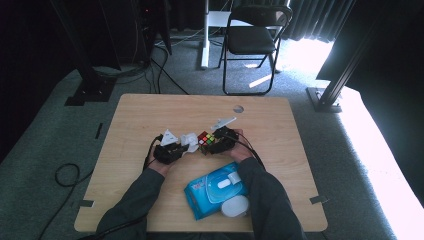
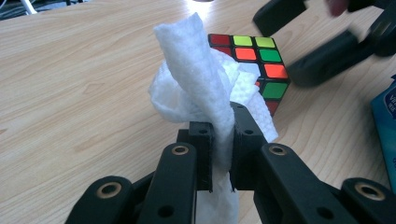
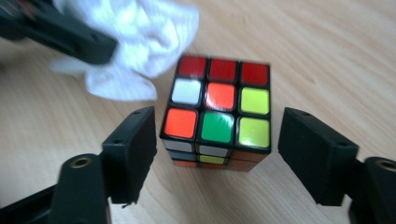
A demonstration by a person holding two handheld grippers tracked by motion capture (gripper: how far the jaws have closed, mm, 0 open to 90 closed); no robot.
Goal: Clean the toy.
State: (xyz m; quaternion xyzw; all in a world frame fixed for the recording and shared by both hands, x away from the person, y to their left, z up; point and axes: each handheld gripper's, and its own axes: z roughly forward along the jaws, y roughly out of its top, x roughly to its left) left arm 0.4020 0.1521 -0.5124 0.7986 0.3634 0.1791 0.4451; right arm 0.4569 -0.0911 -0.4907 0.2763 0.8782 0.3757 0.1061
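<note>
A scrambled Rubik's cube (image 1: 206,138) sits on the wooden table (image 1: 150,112) near its middle. My left gripper (image 1: 184,148) is shut on a crumpled white wipe (image 1: 190,138), which touches the cube's left side. In the left gripper view the wipe (image 2: 196,70) rises twisted from between the pressed jaws (image 2: 219,135), partly hiding the cube (image 2: 267,60). My right gripper (image 3: 224,147) stands open around the cube (image 3: 219,98), one jaw on either side, with a gap showing between each pad and the cube. The wipe (image 3: 135,42) lies just beyond the cube's far left corner.
A blue pack of wet wipes (image 1: 212,189) with its white lid lies near the front edge, between the forearms. A small white rounded object (image 1: 235,205) sits beside it. A cable hole (image 1: 238,108) marks the far side. A folding chair (image 1: 252,37) stands beyond the table.
</note>
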